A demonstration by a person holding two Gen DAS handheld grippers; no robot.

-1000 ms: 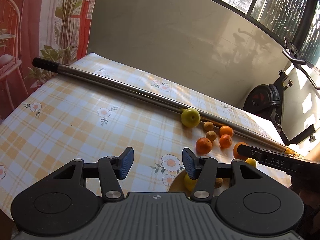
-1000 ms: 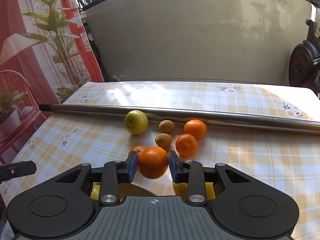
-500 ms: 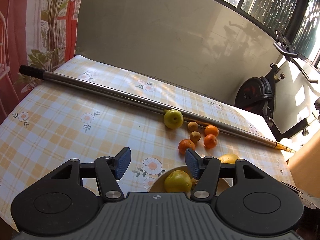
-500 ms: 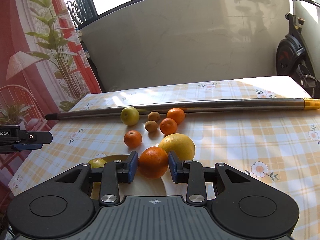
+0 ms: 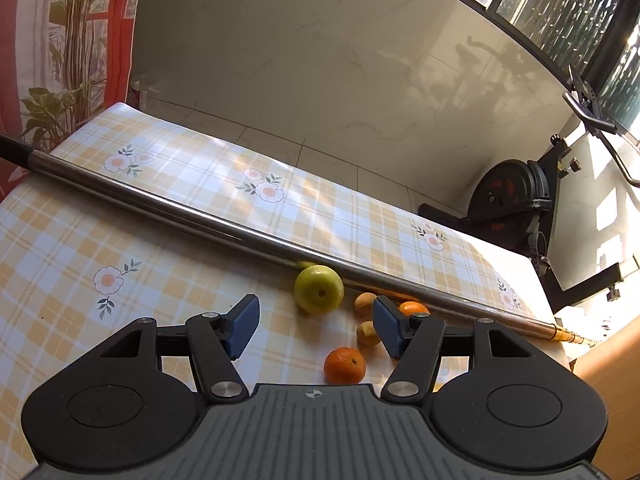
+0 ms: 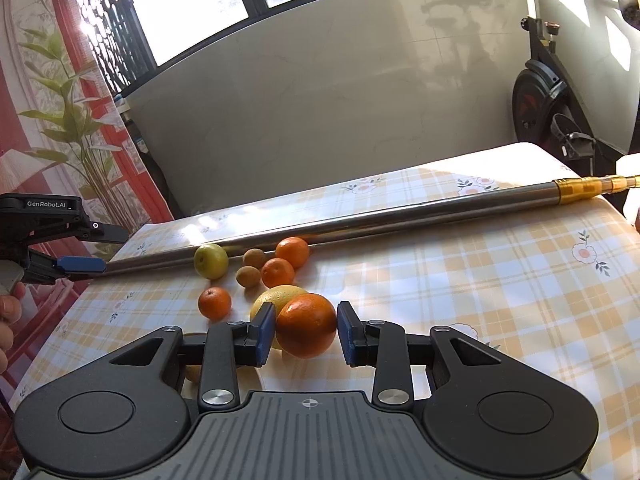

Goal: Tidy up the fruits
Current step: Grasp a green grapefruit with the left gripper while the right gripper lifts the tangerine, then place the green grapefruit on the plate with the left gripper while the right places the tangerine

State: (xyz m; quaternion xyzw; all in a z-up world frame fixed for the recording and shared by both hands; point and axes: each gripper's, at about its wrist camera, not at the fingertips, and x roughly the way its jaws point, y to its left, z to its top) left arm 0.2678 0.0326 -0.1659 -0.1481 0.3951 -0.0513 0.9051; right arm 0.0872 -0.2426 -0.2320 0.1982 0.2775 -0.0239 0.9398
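Right jaws clamped on the big orange (image 6: 306, 325) above the table (image 6: 500, 300), probably for sorting; left jaws spread, empty.

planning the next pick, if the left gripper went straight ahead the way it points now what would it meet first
Most likely the green apple, which lies ahead between the open fingers of the left gripper, with the metal pole just behind it. Depth is unclear, so it might pass above the apple.
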